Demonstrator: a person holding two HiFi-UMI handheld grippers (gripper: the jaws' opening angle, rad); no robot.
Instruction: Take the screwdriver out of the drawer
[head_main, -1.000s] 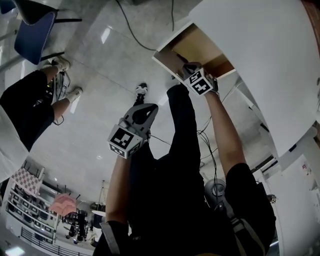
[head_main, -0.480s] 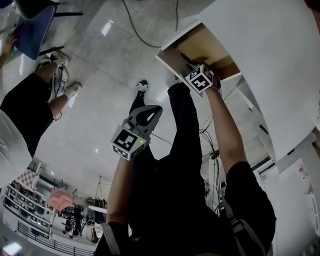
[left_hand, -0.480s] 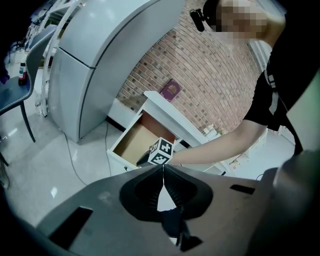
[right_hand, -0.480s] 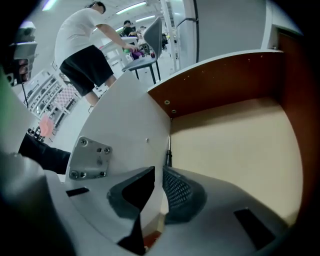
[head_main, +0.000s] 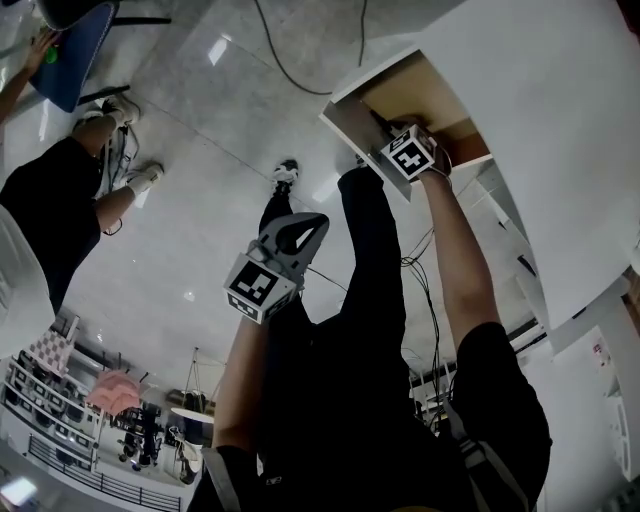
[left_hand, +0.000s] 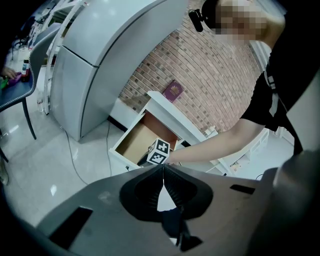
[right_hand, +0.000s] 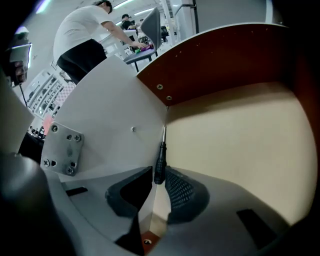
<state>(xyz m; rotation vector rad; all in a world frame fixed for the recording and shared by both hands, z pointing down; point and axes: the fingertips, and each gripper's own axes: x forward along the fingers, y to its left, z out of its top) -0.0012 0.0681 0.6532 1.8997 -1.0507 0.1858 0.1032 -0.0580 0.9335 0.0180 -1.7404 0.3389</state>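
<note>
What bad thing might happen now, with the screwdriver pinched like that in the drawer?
1. The right gripper pinches only the back end of the screwdriver, on its black handle and right at the jaw tips. It may slip or swing loose and drop back in.
2. The metal tip lies inside the drawer, close to its white side wall. It may scrape or catch there if lifted at a slant.

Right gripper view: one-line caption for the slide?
Right gripper shut on the black-handled screwdriver, beside the white wall inside the open drawer.
</note>
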